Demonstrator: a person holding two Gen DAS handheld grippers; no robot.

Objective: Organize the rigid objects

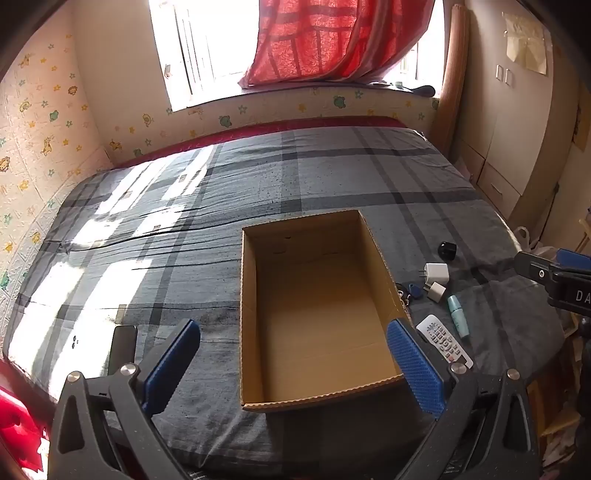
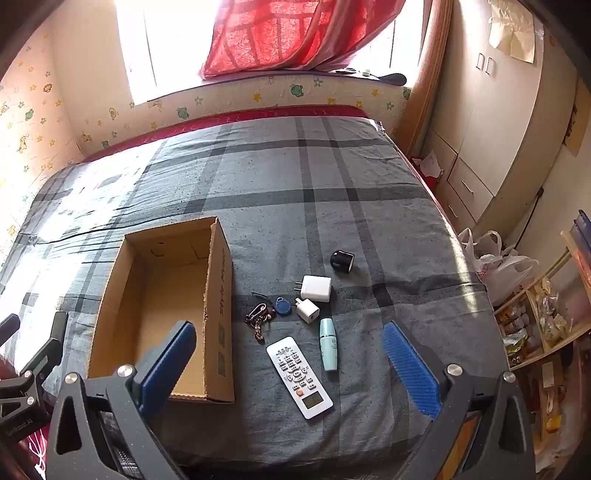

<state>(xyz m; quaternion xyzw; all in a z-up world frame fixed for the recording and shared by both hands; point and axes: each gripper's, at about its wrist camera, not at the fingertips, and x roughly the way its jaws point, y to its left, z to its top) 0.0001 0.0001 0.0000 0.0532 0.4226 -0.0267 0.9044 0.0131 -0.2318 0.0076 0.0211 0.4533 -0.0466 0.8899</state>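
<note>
Both grippers hover above the bed, angled down, jaws spread wide, nothing held: left gripper over the empty cardboard box, right gripper over the loose items. Just right of the box: keys with blue fob, two white chargers, black adapter, teal bottle, white remote, all lying flat on the grey plaid sheet, none in the box yet

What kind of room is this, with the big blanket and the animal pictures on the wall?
It looks like a bedroom, probably a child's. A wide bed with a grey checked cover fills the room, cartoon animal wallpaper lines the wall beside it, and a red curtain hangs at the sunny window.
</note>
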